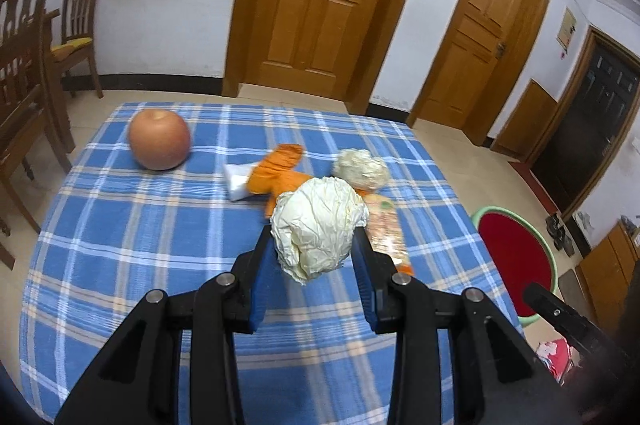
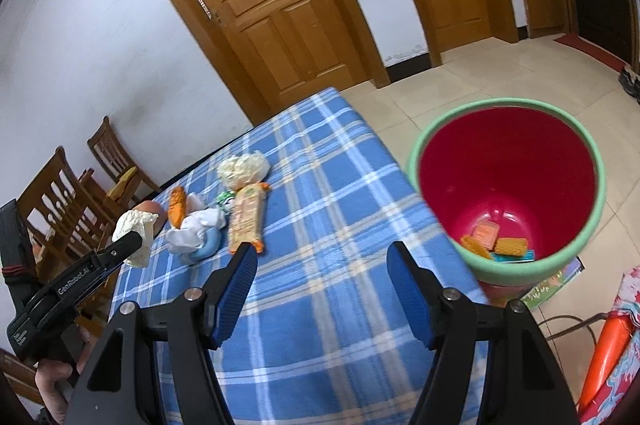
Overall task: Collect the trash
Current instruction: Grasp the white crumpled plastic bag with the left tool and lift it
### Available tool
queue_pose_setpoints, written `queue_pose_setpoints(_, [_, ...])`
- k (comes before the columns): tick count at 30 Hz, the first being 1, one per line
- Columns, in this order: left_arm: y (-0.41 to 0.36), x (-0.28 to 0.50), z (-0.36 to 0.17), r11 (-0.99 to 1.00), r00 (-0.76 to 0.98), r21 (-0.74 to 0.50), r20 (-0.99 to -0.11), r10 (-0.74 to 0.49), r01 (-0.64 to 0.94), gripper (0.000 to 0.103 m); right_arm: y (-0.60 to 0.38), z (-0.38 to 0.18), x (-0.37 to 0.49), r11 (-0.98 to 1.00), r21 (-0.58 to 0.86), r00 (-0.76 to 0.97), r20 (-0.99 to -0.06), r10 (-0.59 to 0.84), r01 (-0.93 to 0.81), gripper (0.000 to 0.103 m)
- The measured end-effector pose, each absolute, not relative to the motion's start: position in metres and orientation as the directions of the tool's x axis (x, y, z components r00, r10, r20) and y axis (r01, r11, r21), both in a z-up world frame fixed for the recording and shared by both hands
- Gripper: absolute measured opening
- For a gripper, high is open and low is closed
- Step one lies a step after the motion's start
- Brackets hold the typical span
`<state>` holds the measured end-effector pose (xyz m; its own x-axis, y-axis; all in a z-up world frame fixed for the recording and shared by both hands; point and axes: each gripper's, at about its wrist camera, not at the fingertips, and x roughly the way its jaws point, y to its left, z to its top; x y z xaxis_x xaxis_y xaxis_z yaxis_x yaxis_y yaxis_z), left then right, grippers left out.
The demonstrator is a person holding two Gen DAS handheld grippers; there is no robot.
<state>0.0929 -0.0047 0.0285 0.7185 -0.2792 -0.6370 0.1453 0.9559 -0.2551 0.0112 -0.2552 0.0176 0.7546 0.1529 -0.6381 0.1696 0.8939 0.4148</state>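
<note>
Above the table draped in a blue, white and tan plaid cloth, the left wrist view shows the left gripper with its blue-padded jaws clamped on a crumpled ball of pale yellow-white paper, held clear of the cloth. Beyond it lie a crumpled orange wrapper with a white end, a fuzzy off-white wad, and a long orange-printed snack packet running along the right side of the held paper. A round orange-pink apple sits well apart near the far left corner. To the right of the table, on the floor, stands a round bin with a red inside and a green rim.

In the right wrist view, the right gripper hangs over the cloth with its jaws standing apart and nothing between them. The bin's green rim is just beside the table's right edge, and several orange and teal wrappers lie at its bottom. The left gripper appears at the left edge, gripping the paper ball. The snack packet, a white and blue crumpled bundle and the off-white wad rest on the cloth beyond.
</note>
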Motion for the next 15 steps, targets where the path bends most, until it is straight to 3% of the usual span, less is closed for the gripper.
queue_pose_setpoints(15, [0.047,0.1,0.01,0.962,0.732,-0.271,-0.653,-0.193,0.012,0.037,-0.191,0.003,0.07,0.921,0.382,0.676,-0.699,0.232,0.079,0.07])
